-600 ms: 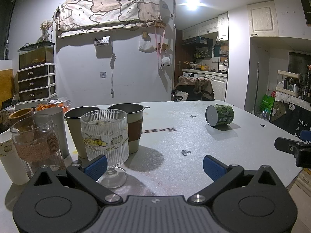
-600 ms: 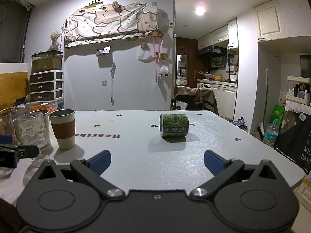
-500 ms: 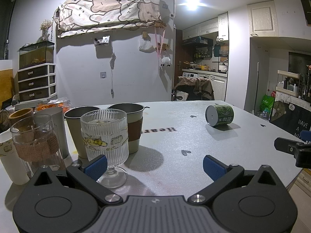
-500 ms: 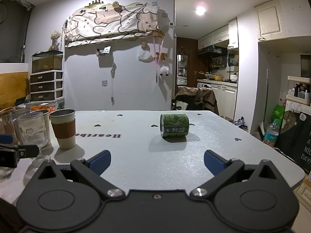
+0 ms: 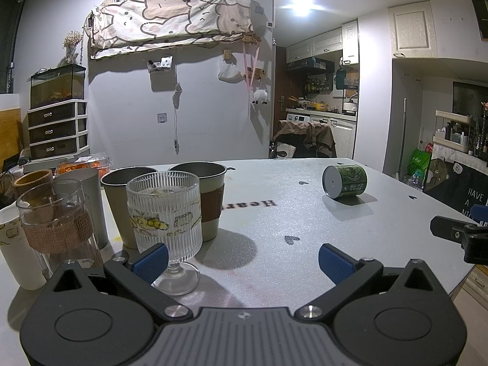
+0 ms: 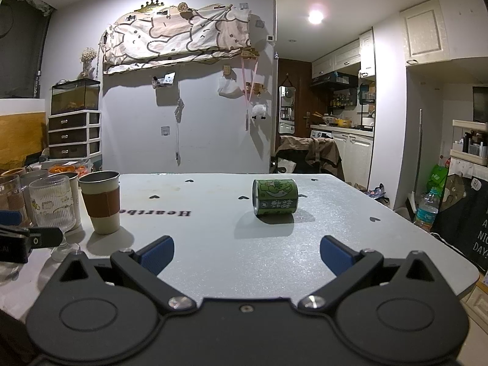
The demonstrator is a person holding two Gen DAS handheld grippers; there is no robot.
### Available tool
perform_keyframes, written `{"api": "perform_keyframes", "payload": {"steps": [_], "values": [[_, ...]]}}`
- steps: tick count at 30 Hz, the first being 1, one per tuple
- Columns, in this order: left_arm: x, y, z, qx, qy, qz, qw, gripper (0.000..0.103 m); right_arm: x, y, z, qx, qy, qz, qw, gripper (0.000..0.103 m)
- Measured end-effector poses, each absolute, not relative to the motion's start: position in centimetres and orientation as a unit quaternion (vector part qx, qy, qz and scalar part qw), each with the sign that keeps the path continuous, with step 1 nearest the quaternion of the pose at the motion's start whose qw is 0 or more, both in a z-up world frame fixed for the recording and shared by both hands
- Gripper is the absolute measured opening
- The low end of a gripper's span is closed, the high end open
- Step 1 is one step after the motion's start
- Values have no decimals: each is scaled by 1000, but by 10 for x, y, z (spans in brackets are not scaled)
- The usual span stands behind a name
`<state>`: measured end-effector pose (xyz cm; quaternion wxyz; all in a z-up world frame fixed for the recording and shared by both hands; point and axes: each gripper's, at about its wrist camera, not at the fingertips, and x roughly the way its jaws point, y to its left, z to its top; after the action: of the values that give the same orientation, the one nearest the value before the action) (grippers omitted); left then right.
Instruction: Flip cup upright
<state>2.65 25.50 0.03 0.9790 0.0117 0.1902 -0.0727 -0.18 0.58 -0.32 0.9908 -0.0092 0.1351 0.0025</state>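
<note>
Right claw (image 6: 247,251): spread wide, nothing between blue pads (image 6: 158,251), hung low over near edge of surface (image 6: 350,228). Green cup (image 6: 275,197) lay straight ahead of it, slightly right of centre, well apart, on its side. Long axis ran crosswise to the claw's line, flat pale base toward the left, mouth toward the right. Left claw (image 5: 242,260): also spread wide, empty, sat near cup cluster far left of the green cup; ribbed stemmed glass (image 5: 166,222) just beside its left pad, sleeved paper cup (image 5: 202,198) behind that. Green cup from there up and far right. Judged right claw nearer and squarely lined up, so likely the one to reach; grip would need to span the round side. Mouth hidden in both views; contents unknown. Print on label unreadable. Leftmost cups cut off at frame edge.
</note>
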Motion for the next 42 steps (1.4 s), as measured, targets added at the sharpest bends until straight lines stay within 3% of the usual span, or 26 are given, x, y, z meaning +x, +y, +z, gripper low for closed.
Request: {"api": "perform_keyframes", "payload": {"steps": [28, 35, 42], "values": [[22, 259, -3, 10, 187, -64, 980, 103, 15, 10, 3, -15, 134, 10, 991, 103], [20, 268, -9, 0, 187, -55, 981, 103, 71, 6, 32, -45, 126, -4, 991, 103], [16, 282, -12, -10, 186, -45, 982, 103, 158, -10, 62, 15, 166, -73, 983, 103]]}}
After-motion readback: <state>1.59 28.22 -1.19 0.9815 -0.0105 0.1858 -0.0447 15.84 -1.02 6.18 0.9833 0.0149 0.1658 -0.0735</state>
